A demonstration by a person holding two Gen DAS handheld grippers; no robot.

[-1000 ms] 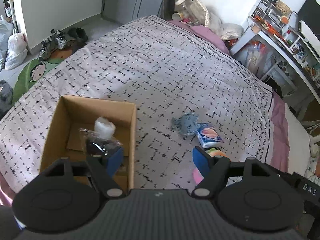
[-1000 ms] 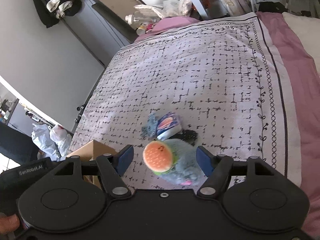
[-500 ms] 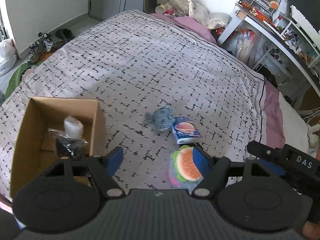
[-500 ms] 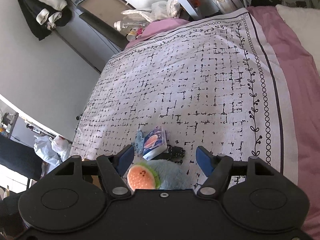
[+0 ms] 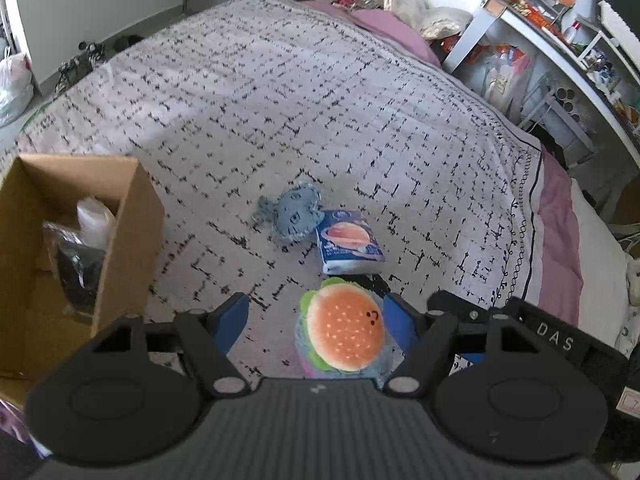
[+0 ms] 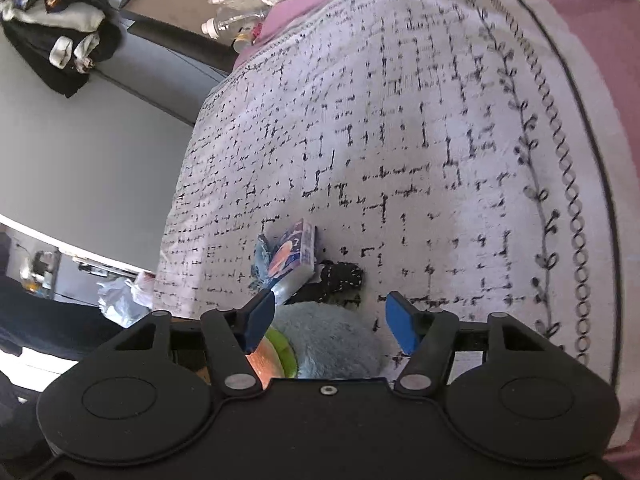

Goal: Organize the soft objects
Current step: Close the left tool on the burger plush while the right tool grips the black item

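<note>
The burger plush (image 5: 340, 336) lies on the bedspread (image 5: 320, 100) just in front of the tissue pack (image 5: 348, 242) and the grey plush (image 5: 292, 214); it looks light, soft and compressible, so the best hold is probably across its bun-shaped middle. The left gripper (image 5: 316, 322) and the right gripper (image 6: 330, 322) both straddle it with jaws closing, their pads not yet pressing on it. Only the left wrist view shows the cardboard box (image 5: 120, 240) with bagged items inside, whereas the right wrist view shows the plush's grey-blue underside and a dark item (image 6: 340, 276) beside the pack.
</note>
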